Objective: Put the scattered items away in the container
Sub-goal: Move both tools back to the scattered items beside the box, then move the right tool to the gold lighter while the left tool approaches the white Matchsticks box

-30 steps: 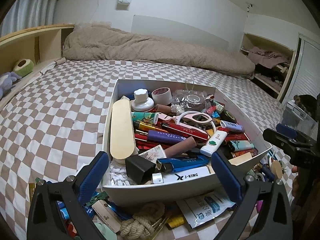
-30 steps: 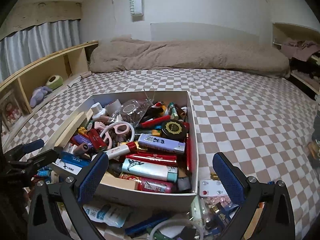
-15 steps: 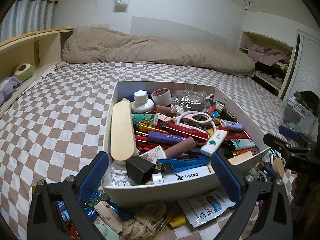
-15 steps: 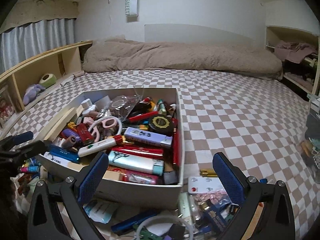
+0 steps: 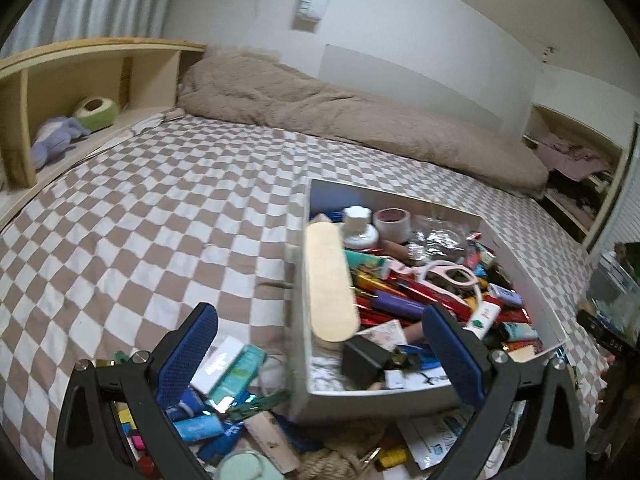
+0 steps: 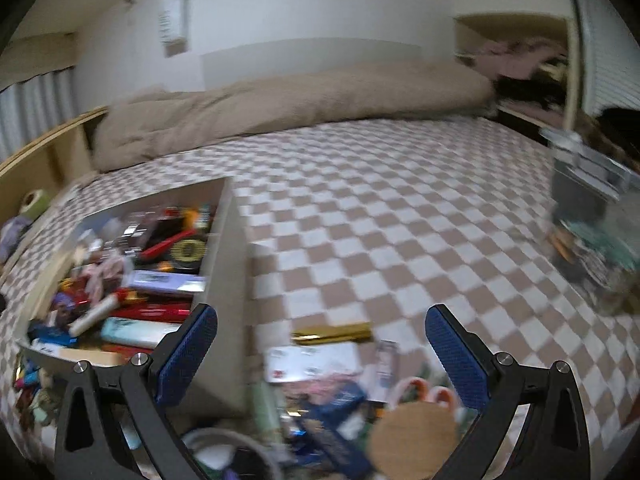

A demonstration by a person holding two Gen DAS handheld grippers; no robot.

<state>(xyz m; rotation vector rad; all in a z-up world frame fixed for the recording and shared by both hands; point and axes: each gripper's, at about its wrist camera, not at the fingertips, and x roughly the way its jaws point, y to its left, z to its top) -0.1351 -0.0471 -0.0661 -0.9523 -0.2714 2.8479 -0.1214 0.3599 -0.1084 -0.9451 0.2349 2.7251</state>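
Both grippers empty, lining up picks at the near clutter.

Left gripper and right gripper: fingers spread wide, probably for a grab from the loose items on the bed. Just behind, the box is already crammed, so drops likely go on top.

The white box sits on the checkered bed and is filled to the rim with small things; a long wooden board leans along its left wall. More loose items lie scattered on the cover just beside its near corners.
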